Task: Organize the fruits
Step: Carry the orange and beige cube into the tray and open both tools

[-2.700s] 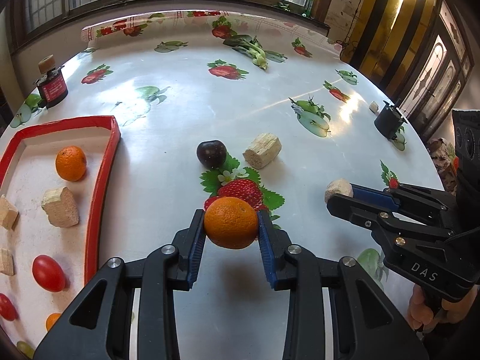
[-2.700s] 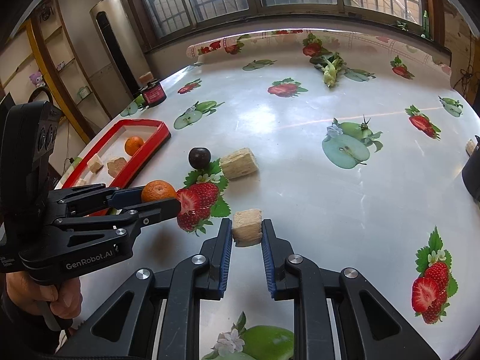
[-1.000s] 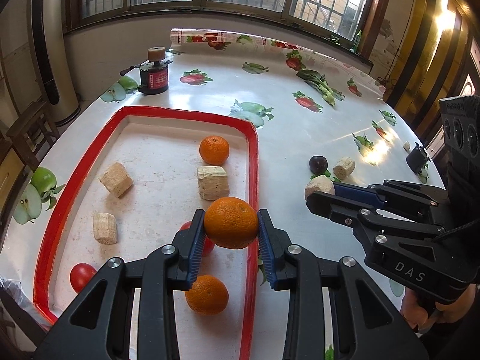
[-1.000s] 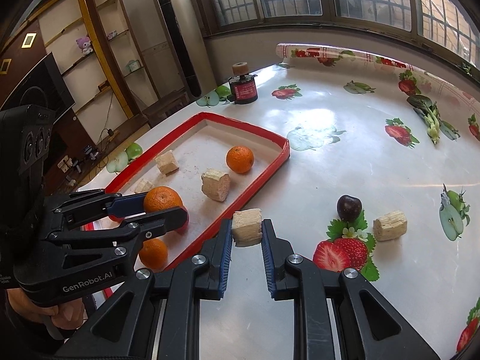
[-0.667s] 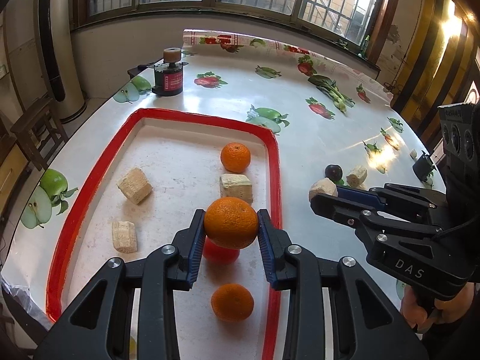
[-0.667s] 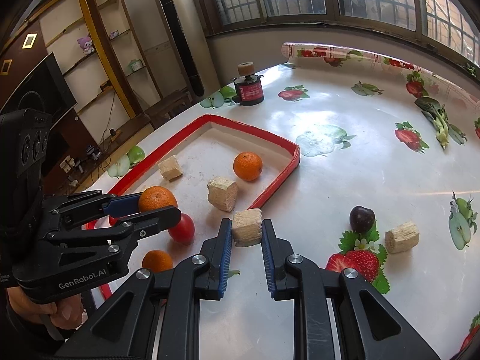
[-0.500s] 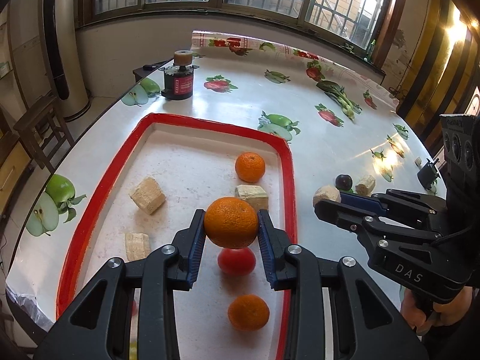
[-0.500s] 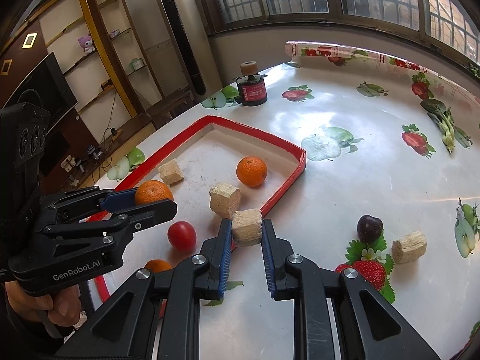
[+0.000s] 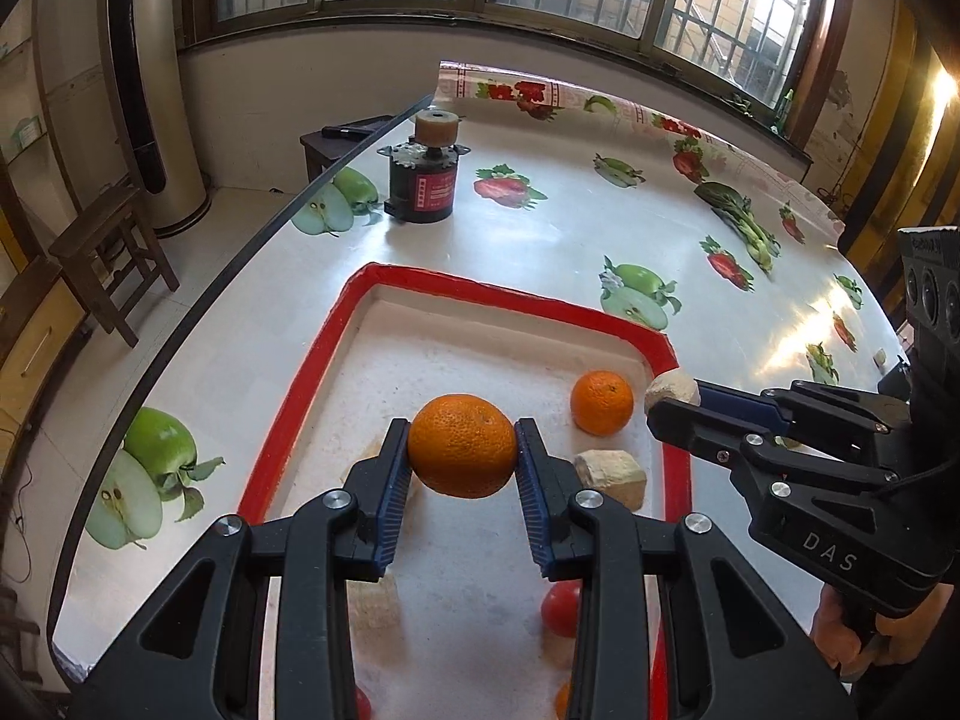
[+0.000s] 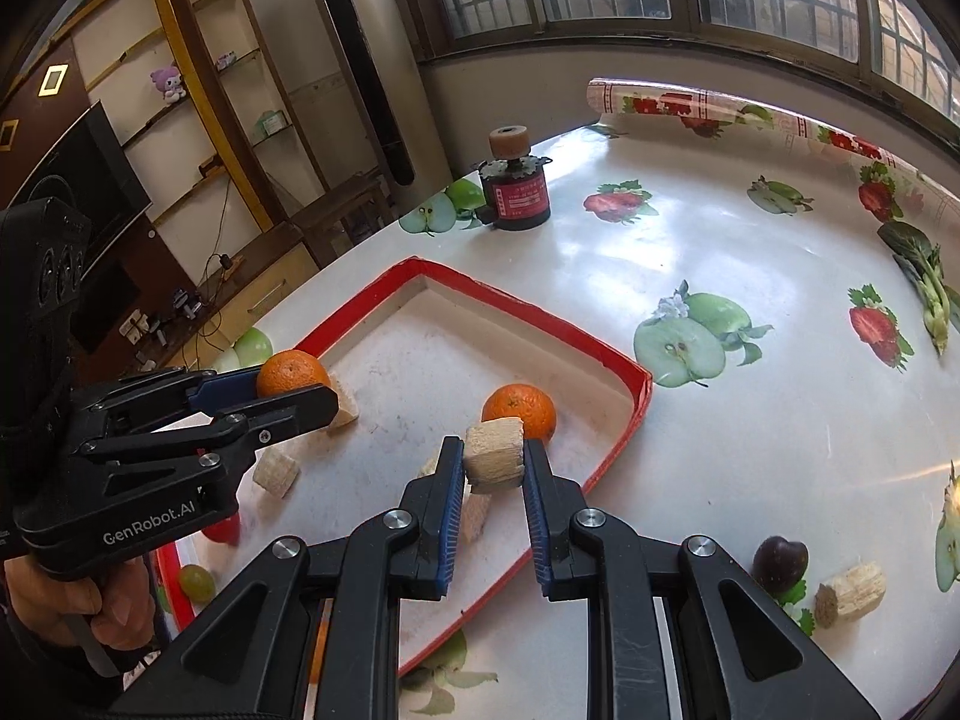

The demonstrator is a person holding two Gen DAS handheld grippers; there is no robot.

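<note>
My left gripper is shut on an orange and holds it above the red-rimmed tray. My right gripper is shut on a beige chunk, held over the tray's right side. In the tray lie another orange, a beige chunk, a red tomato and more pieces partly hidden by the fingers. The left gripper also shows in the right wrist view, the right one in the left wrist view. A dark plum and a beige chunk lie on the table.
A small dark red motor with a cork-coloured top stands behind the tray near the table's left edge. A wooden stool stands on the floor to the left. The tablecloth has printed fruit.
Both grippers have carried their loads from the table's middle leftward over the tray and farther into it. Both stay shut on their items.
</note>
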